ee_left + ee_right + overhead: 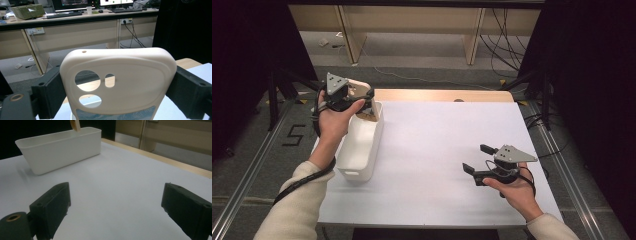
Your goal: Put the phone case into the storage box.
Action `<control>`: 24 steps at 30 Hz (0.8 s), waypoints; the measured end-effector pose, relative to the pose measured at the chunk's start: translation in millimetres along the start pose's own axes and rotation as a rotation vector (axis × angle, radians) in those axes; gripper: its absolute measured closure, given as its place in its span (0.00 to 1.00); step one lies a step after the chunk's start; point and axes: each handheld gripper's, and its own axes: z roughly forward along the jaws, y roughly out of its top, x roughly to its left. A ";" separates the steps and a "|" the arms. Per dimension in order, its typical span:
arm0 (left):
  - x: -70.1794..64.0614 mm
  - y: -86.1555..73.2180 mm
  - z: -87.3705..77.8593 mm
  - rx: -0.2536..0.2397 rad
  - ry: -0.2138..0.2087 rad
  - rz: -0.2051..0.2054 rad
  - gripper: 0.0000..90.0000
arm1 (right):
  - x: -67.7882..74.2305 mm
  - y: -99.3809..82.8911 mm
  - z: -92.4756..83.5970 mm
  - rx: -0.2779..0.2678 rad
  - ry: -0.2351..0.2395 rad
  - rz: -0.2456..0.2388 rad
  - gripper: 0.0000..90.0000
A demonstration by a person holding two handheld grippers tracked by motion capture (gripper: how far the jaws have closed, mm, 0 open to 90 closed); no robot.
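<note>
A cream phone case with round camera cut-outs stands upright between the black jaws of my left gripper, which press on both its sides. In the high view my left gripper holds the phone case over the far end of a white bin at the table's left. My right gripper hovers low over the right front of the table with its jaws wide apart and nothing between them. From my right gripper, the bin lies ahead, with the case's lower edge above its far end.
The white table top has a wooden strip along its far edge. Desks with monitors and hanging cables stand beyond the table. Black curtains and metal rails flank both sides.
</note>
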 end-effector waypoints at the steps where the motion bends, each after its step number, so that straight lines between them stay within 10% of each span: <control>1: 0.4 0.2 0.3 0.001 0.000 0.002 0.12 | 0.0 0.0 0.0 0.000 -0.001 -0.001 0.11; 24: 7.5 -2.5 8.5 0.015 0.013 -0.002 0.12 | 0.5 0.0 0.1 0.002 0.001 -0.001 0.11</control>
